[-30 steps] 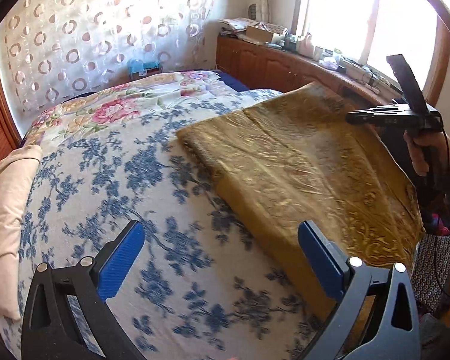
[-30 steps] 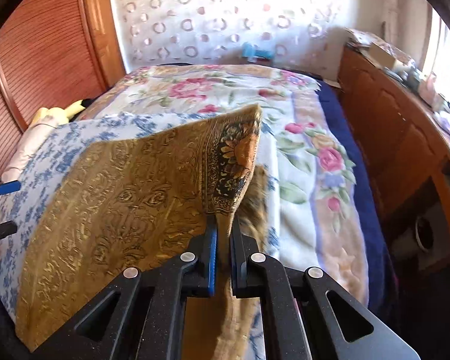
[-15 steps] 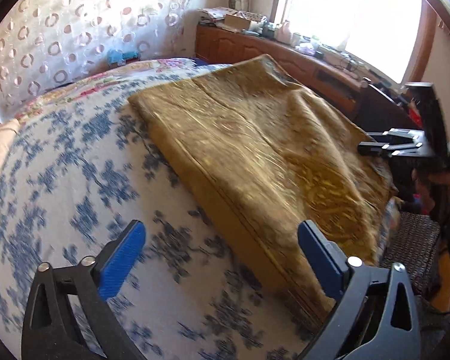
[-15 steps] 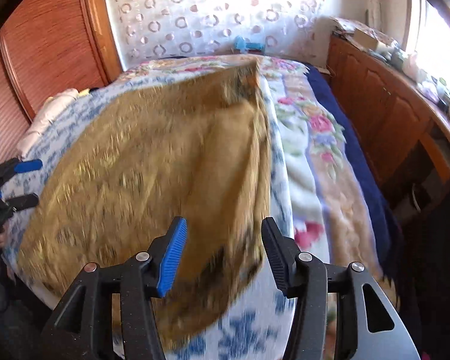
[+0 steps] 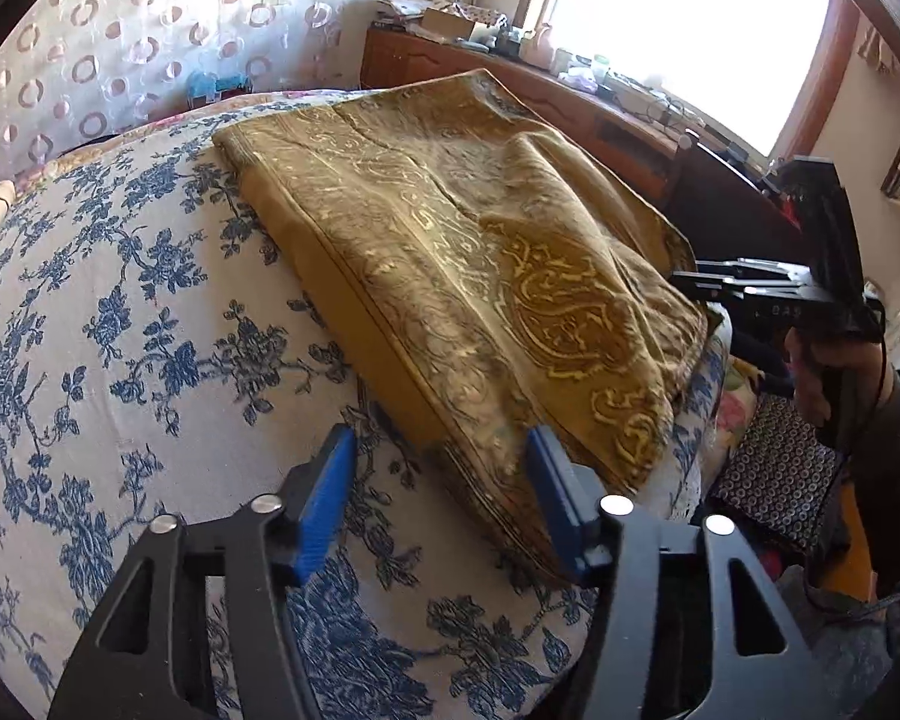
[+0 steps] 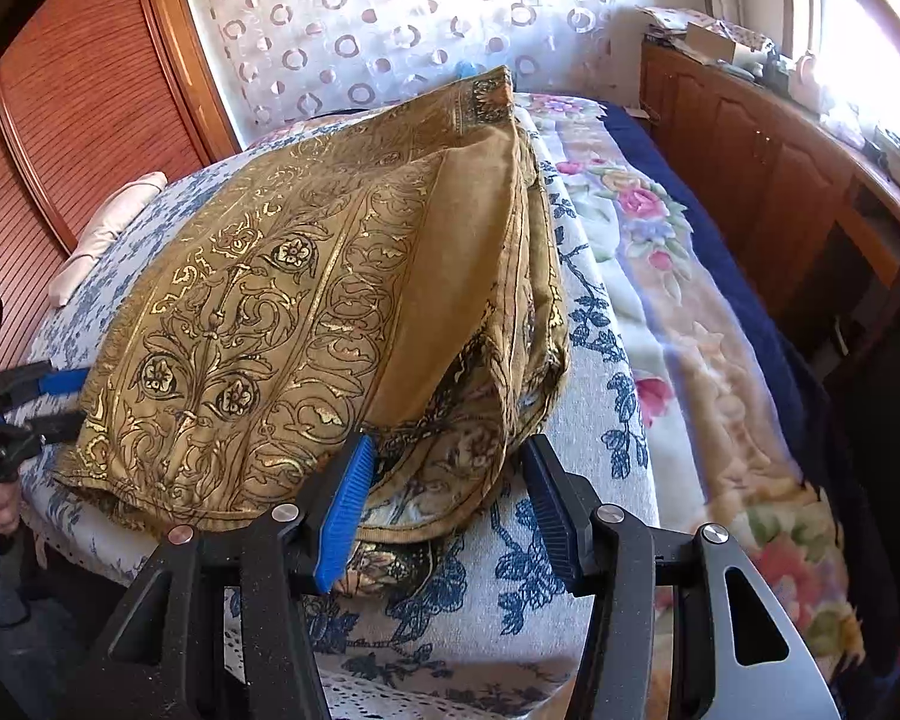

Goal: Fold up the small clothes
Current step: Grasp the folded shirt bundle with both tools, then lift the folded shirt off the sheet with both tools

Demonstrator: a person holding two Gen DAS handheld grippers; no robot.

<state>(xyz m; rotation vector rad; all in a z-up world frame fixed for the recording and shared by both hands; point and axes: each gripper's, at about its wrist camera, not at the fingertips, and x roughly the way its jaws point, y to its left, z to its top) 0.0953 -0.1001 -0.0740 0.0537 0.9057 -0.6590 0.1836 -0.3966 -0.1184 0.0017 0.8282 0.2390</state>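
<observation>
We held the left gripper (image 5: 441, 462) and right gripper (image 6: 447, 474) low, both spread wide, gripping nothing; the folded gold cloth (image 6: 306, 300) lay just ahead on the bed (image 5: 150, 330).

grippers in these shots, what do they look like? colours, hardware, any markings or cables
Both the left gripper and right gripper have matte black angular frames with triangular cutouts, silver round fasteners and ribbed blue finger pads. The right one, seen from the left wrist, bears partly legible white lettering and a dark cable.

The folded cloth (image 6: 258, 324) is mustard woven fabric with shiny gold print. The bedspread (image 5: 150, 312) is matt printed cotton. The cabinet (image 6: 768, 138) is glossy varnished wood.
</observation>
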